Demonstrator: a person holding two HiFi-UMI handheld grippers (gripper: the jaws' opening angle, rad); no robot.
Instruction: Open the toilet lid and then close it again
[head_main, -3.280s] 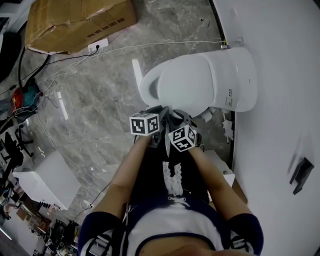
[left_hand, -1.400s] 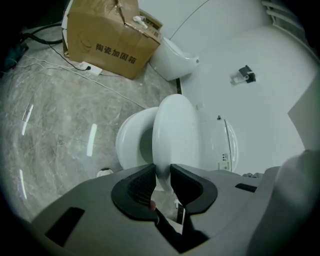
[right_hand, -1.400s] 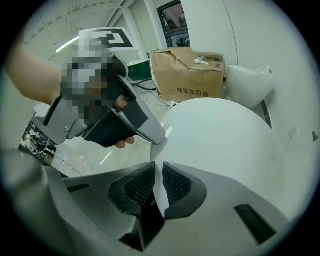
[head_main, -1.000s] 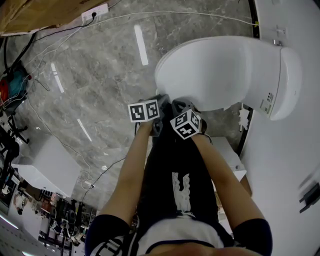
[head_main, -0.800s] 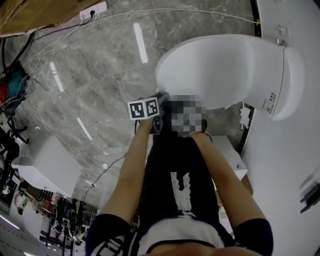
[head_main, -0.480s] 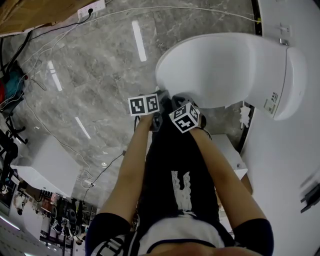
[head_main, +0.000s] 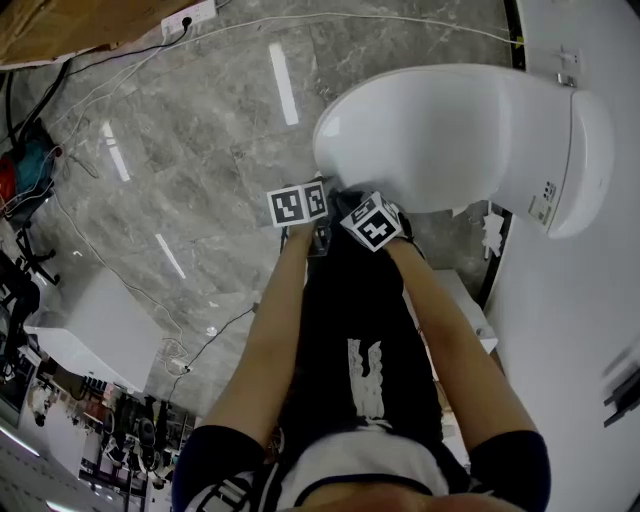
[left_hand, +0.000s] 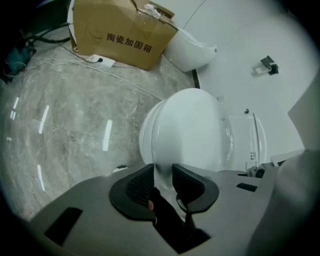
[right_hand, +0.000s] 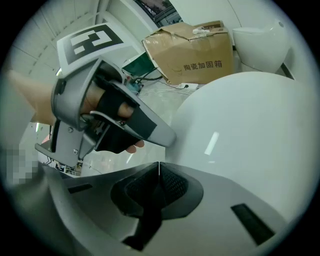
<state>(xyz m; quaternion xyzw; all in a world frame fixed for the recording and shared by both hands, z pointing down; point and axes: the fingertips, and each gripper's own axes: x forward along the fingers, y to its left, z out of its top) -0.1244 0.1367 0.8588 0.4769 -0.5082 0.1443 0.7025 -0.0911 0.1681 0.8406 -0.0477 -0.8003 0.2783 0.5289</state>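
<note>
1 toilet lid (head_main: 440, 130) down; left gripper (left_hand: 163, 172) just widened astride it, right gripper (right_hand: 159, 172) closed.

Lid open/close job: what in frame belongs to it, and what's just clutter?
Job:
toilet lid, down
left tool, jaws just opening, lid rim showing between them, ungripped
right tool, shut, empty

Clutter:
cardboard box
power strip
white box
white fixture by the wall

The room reads as a workshop or test space, not a home bathroom. The toilet (head_main: 450, 130) stands on open grey marble floor (head_main: 200, 150), with a cardboard box (left_hand: 120, 32) and a power strip (head_main: 188, 15) at the upper left and loose cables (left_hand: 131, 83) trailing across.
</note>
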